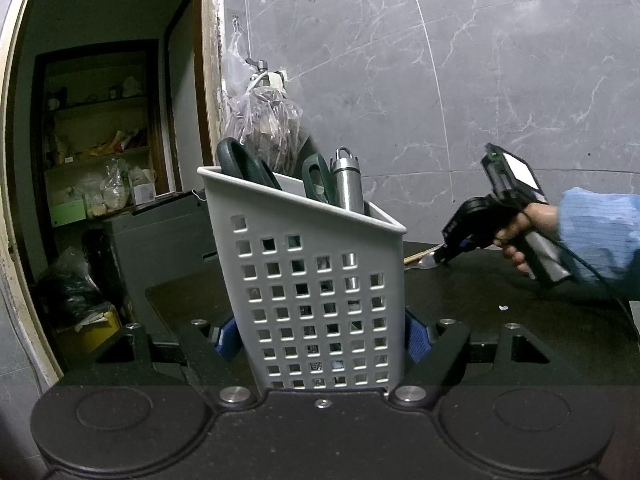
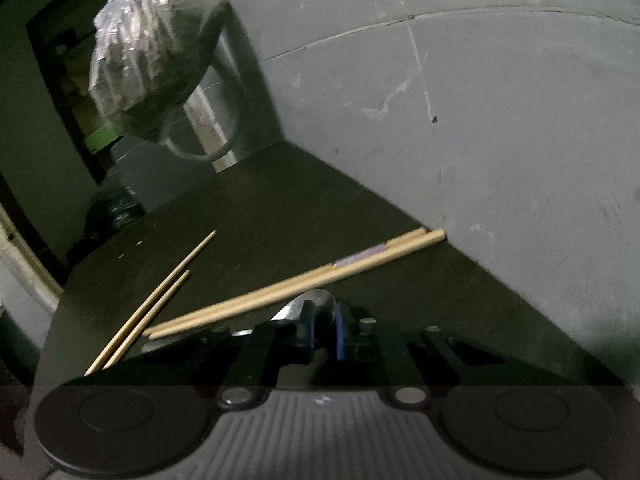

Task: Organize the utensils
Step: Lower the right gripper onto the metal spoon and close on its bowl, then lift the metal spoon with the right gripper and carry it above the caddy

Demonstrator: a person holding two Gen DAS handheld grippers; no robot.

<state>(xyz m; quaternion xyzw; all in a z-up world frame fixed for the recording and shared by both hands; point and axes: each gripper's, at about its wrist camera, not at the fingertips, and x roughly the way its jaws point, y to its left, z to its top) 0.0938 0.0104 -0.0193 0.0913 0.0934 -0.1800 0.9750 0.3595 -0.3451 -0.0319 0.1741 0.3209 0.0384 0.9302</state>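
My left gripper [image 1: 320,336] is shut on a white perforated utensil holder [image 1: 316,280], its blue pads [image 1: 416,340] pressing both sides. Dark green handles [image 1: 240,164] and a steel cylinder [image 1: 348,184] stick out of the holder's top. On the black table [image 2: 280,208] my right gripper [image 2: 323,336] points down and is shut on a metal spoon [image 2: 320,302], whose bowl shows just beyond the blue pads. A pair of wooden chopsticks [image 2: 304,280] lies right behind the spoon, and two thinner sticks [image 2: 160,296] lie to the left. The left wrist view shows the right gripper [image 1: 444,256], held by a hand in a blue sleeve [image 1: 596,232].
A grey marble-tiled wall [image 1: 440,80] runs along the table's far edge. A clear plastic bag [image 1: 264,124] hangs from a tap at the wall's corner. Left of it a doorway opens onto cluttered shelves [image 1: 100,152], with a grey box [image 1: 160,232] below.
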